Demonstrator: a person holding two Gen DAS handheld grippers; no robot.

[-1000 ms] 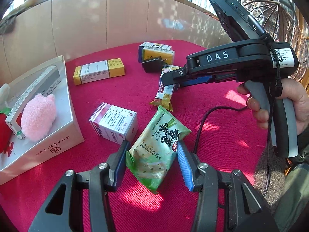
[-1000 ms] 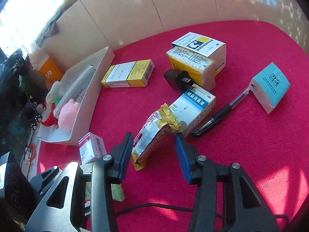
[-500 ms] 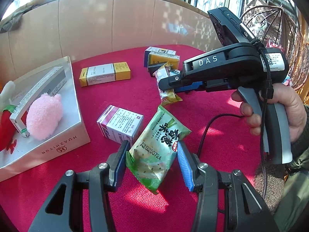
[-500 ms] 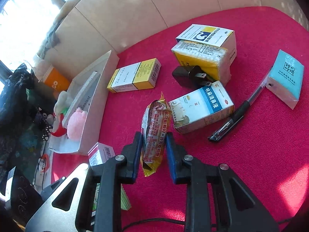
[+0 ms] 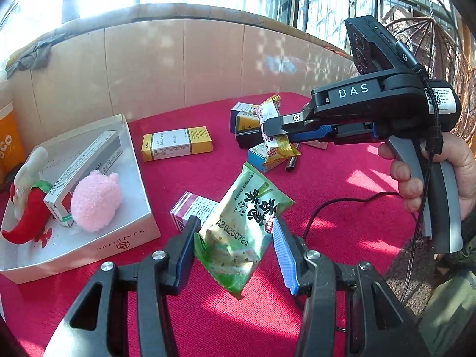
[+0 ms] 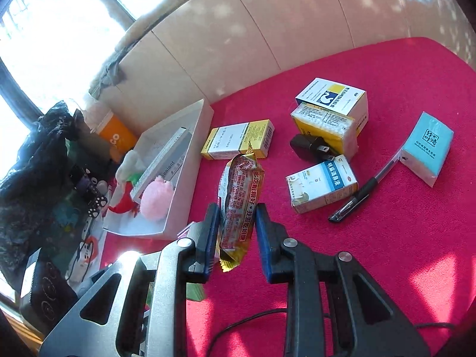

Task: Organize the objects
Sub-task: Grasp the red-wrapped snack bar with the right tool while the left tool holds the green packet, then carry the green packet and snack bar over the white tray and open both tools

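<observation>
Step in hand: transfer of two snack packets to the white box (image 5: 125, 245). Both packets are gripped and clear of the table (image 5: 342, 238).

Left gripper (image 5: 235, 247): jaws closed on the lower half of the green snack packet (image 5: 244, 223). The packet stands tilted, its top leaning away from the gripper, just right of the white box and in front of the small purple-and-white carton (image 5: 190, 208).

Right gripper (image 6: 236, 229): jaws pressed together on the gold snack bar (image 6: 239, 196), pinched near its lower end. The bar stands nearly upright, to the right of the white box, with the yellow carton (image 6: 238, 138) behind it.

The white box already holds a pink plush (image 5: 95, 200), a long grey carton (image 5: 86, 163) and a red plush (image 5: 29, 217). Bare floor remains at the near right corner of the box.

Still on the table, well to the right of the box: the blue-and-white carton (image 6: 322, 184), the pen (image 6: 357, 197), the black charger (image 6: 309, 147), two stacked cartons (image 6: 333, 113) and the teal tissue pack (image 6: 428, 145).

Next move, as judged: carry each packet over the rim of the box, lower it onto the bare floor and open the jaws only once the packet is inside. The two grippers are close together; enter the box one at a time. The packets are soft and may swing or slip in a light pinch
</observation>
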